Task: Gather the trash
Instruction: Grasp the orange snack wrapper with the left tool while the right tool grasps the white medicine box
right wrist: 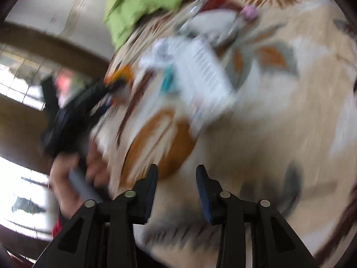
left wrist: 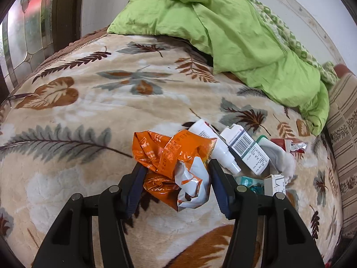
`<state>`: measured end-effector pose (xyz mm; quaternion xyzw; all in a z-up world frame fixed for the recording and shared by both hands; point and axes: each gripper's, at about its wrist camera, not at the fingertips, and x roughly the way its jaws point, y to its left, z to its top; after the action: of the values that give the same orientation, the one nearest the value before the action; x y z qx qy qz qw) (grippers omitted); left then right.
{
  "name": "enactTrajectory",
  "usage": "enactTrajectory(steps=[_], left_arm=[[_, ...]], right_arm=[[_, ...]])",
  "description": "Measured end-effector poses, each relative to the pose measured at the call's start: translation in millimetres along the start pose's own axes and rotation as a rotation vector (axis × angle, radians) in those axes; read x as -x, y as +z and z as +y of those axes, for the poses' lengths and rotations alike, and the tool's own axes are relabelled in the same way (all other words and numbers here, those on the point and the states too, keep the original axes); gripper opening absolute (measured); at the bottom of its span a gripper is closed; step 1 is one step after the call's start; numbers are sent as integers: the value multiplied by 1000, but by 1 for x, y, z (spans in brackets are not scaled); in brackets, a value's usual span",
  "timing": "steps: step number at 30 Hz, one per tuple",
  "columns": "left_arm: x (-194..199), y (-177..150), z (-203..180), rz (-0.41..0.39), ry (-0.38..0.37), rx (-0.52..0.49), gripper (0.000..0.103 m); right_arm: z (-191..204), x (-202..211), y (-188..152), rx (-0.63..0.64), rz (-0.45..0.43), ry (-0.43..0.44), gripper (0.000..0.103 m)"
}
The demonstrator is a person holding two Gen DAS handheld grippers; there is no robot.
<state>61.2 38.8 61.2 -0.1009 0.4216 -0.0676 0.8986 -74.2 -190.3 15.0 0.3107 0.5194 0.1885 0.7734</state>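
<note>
Left gripper (left wrist: 176, 167): jaws set either side of a crumpled orange wrapper (left wrist: 171, 156) at lower centre of the left wrist view, touching or nearly so; whether they pinch it cannot be told. Wrapper lies on the leaf-print blanket (left wrist: 89, 102) of the bed. Right of it, heaped together: white tube (left wrist: 214, 143), barcoded carton (left wrist: 247, 149), red packet (left wrist: 287, 145). Right gripper (right wrist: 176, 178): jaws moderately apart, empty, above the blanket; view blurred. Green pillow (left wrist: 223, 29) at upper frame
</note>
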Motion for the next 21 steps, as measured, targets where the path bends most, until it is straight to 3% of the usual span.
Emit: enactTrajectory(steps=[2, 5, 6, 8, 12, 14, 16, 17, 21], left_arm=[[2, -1, 0, -5, 3, -9, 56], [5, -2, 0, -11, 4, -23, 56], [6, -2, -1, -12, 2, -27, 56], [8, -3, -1, -16, 3, -35, 56], [9, -4, -1, -12, -1, -43, 56], [10, -5, -3, -11, -6, -57, 56], [12, -7, -6, -13, -10, -72, 56], [12, -8, -8, -10, -17, -79, 56], [17, -13, -23, -14, -40, -127, 56]], right_arm=[[7, 9, -6, 27, -23, -11, 48], [16, 28, 12, 105, -163, -153, 57], [19, 31, 22, 136, -209, -191, 69], [22, 26, 39, 180, -243, -273, 80], [19, -8, 67, 242, -214, -396, 80], [9, -23, 75, 221, -178, -406, 80], [2, -25, 74, 209, -181, -425, 71], [0, -27, 74, 212, -171, -411, 60], [5, -28, 69, 253, -180, -427, 57]])
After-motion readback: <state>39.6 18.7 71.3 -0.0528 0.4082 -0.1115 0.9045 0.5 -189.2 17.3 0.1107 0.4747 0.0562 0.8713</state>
